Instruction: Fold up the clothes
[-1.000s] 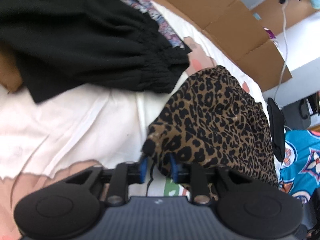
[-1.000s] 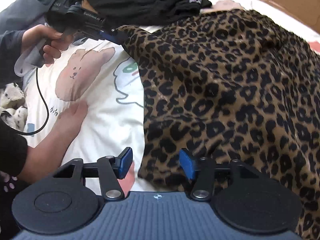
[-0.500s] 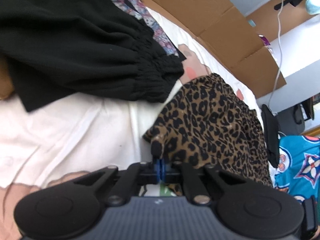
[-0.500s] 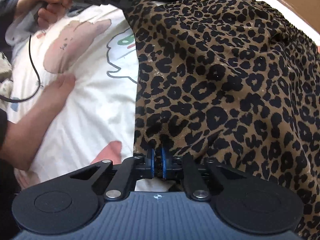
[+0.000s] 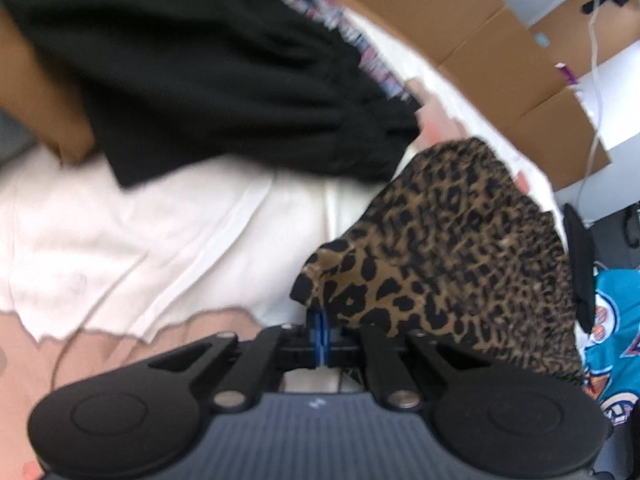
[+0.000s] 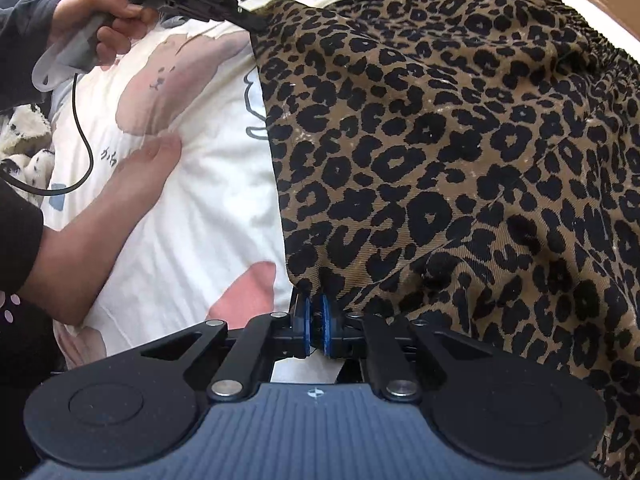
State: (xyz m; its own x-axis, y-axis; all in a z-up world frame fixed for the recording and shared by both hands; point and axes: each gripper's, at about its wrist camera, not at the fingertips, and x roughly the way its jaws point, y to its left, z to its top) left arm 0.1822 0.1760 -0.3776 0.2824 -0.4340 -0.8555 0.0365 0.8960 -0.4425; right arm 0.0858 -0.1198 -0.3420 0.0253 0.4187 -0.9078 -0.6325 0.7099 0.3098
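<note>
A leopard-print garment (image 6: 460, 152) is spread over a white cartoon-printed sheet (image 6: 192, 216) on the bed. Its near corner is pinched between the pressed-together jaws of the right gripper (image 6: 315, 326), while its far corner is clamped in the closed jaws of the left gripper (image 5: 320, 334), whose handle is gripped by a hand (image 6: 106, 26) seen in the right wrist view. A black garment (image 5: 208, 68) is heaped beyond the leopard fabric, touching its far edge. Flattened cardboard (image 5: 472, 36) is seen behind the bed, and a teal patterned fabric (image 5: 616, 320) lies at the right.
</note>
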